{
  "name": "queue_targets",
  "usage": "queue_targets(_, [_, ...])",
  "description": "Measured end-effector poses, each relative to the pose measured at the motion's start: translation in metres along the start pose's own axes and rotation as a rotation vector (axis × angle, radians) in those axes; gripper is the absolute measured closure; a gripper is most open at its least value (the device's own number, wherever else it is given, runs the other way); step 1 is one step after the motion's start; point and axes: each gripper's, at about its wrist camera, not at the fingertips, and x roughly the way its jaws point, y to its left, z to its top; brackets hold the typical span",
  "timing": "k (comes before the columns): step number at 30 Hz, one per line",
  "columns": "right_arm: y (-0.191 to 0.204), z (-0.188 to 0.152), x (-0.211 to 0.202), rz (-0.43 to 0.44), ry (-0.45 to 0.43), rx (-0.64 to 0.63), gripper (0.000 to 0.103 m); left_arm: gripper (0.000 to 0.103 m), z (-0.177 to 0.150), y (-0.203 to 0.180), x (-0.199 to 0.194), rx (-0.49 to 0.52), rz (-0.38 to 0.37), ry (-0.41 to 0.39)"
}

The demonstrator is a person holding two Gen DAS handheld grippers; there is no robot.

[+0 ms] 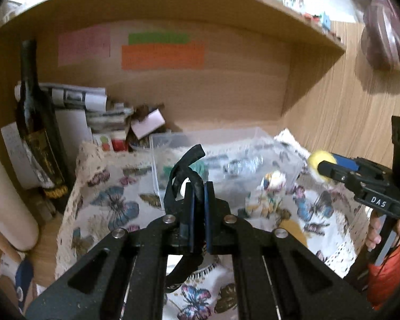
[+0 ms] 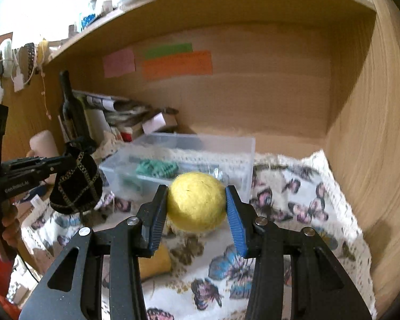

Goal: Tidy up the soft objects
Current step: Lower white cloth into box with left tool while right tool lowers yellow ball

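My right gripper [image 2: 197,196] is shut on a yellow felt ball [image 2: 196,201], held above the butterfly cloth just in front of the clear plastic box [image 2: 200,144]; the ball also shows in the left wrist view [image 1: 317,160]. My left gripper [image 1: 199,186] is shut on the neck of a black pouch with gold trim [image 2: 76,186], which hangs below it, left of the box. In the left wrist view only the pouch's black top [image 1: 185,168] shows above the fingers. The box [image 1: 226,138] holds a green knitted item [image 2: 157,168] and other small things.
A butterfly-print cloth [image 2: 293,200] covers the shelf floor inside a wooden cabinet. A dark wine bottle [image 1: 36,122], papers and small boxes stand at the back left. A cream cylinder [image 1: 5,202] lies at the left. A second yellow object [image 2: 156,262] lies on the cloth under my right gripper.
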Motion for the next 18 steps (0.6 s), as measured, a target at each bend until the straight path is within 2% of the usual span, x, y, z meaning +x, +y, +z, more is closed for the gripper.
queue_targets(8, [-0.002, 0.02, 0.007, -0.005, -0.054, 0.017, 0.063, 0.097, 0.038, 0.004, -0.008, 0.019, 0.008, -0.086])
queue_targets(18, [0.004, 0.05, 0.034, 0.019, -0.066, -0.011, 0.063, 0.097, 0.067, 0.004, 0.032, 0.012, -0.012, -0.069])
